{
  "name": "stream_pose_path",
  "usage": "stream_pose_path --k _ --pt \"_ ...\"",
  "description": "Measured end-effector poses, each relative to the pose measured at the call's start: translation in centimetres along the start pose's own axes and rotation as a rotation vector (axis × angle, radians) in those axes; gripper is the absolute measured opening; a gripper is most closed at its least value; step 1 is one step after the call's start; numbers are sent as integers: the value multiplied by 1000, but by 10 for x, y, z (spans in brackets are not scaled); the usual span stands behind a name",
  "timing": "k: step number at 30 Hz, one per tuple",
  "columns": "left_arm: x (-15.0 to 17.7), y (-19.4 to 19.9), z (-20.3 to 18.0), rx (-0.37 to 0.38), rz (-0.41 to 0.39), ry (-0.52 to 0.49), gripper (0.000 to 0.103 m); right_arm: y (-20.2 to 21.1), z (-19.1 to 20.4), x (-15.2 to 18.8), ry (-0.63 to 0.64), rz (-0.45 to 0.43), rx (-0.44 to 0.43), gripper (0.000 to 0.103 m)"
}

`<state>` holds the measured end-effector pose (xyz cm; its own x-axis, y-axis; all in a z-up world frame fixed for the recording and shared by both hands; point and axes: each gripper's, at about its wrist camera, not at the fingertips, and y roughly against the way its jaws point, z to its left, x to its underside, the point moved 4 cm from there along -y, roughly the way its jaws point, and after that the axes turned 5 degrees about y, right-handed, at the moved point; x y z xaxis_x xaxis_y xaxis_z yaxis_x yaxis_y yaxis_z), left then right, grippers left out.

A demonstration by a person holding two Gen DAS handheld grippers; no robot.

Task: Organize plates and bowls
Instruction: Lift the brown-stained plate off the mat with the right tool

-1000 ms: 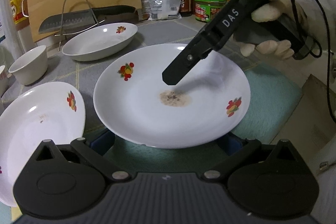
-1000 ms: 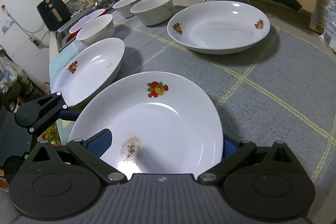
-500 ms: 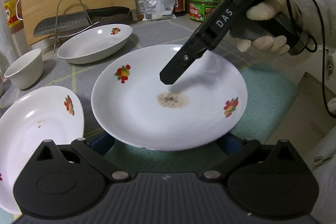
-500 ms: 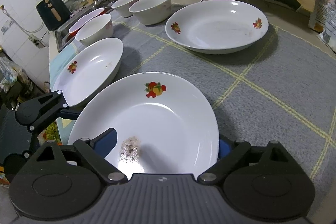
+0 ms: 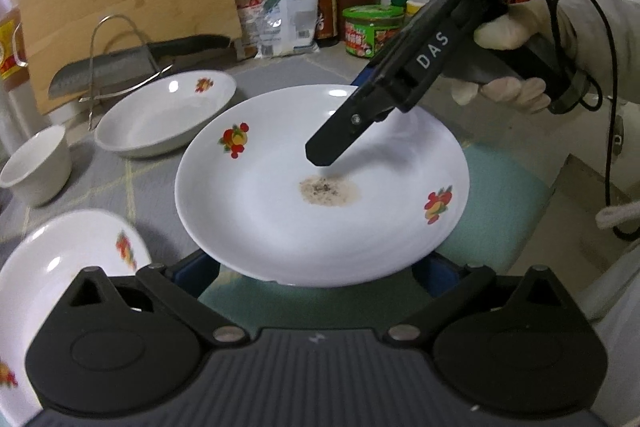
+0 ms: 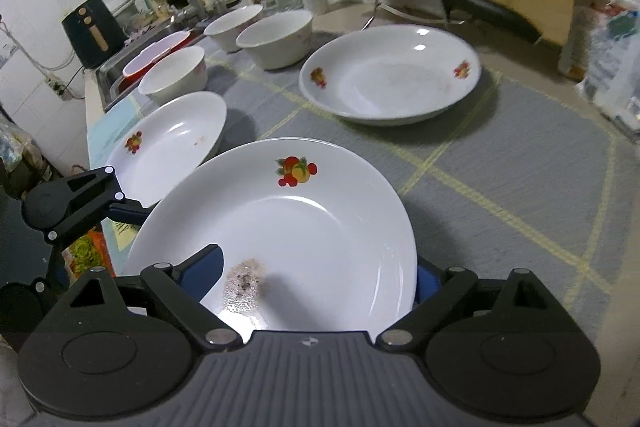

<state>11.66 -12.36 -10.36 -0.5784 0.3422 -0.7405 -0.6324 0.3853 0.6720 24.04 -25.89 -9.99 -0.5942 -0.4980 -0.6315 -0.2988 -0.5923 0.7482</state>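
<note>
A white plate [image 5: 280, 227] [image 6: 320, 223] with fruit prints and a brown stain in its middle hangs slightly above the counter. My right gripper [image 6: 316, 271] [image 5: 340, 123] is shut on its rim. One finger lies on the inside near the stain, and the other sits outside, partly hidden by the rim. A gloved hand [image 5: 512, 31] holds that gripper. My left gripper [image 5: 314, 267] stands open, and the plate's near rim covers both blue pads. I see no pad pressing on it.
Two more fruit-print plates [image 6: 392, 75] [image 6: 172, 139] lie on the grey mat [image 6: 520, 167], with three white bowls [image 6: 276, 35] toward the sink [image 6: 116, 71]. A knife on a wire rack [image 5: 120, 67], a cutting board, bottles and jars line the back.
The right gripper's fingers have drawn in onto the plate's rim. Gripper and plate have risen a little. The left gripper has stayed where it was.
</note>
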Motion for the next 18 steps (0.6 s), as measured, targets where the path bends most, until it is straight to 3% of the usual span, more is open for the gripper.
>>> stream_pose_path --k 9,18 --pt "-32 -35 -18 60 -33 -52 101 29 -44 8 -54 -36 99 97" --pt "-57 -75 -26 85 -37 -90 101 32 -84 19 -107 -40 158 97"
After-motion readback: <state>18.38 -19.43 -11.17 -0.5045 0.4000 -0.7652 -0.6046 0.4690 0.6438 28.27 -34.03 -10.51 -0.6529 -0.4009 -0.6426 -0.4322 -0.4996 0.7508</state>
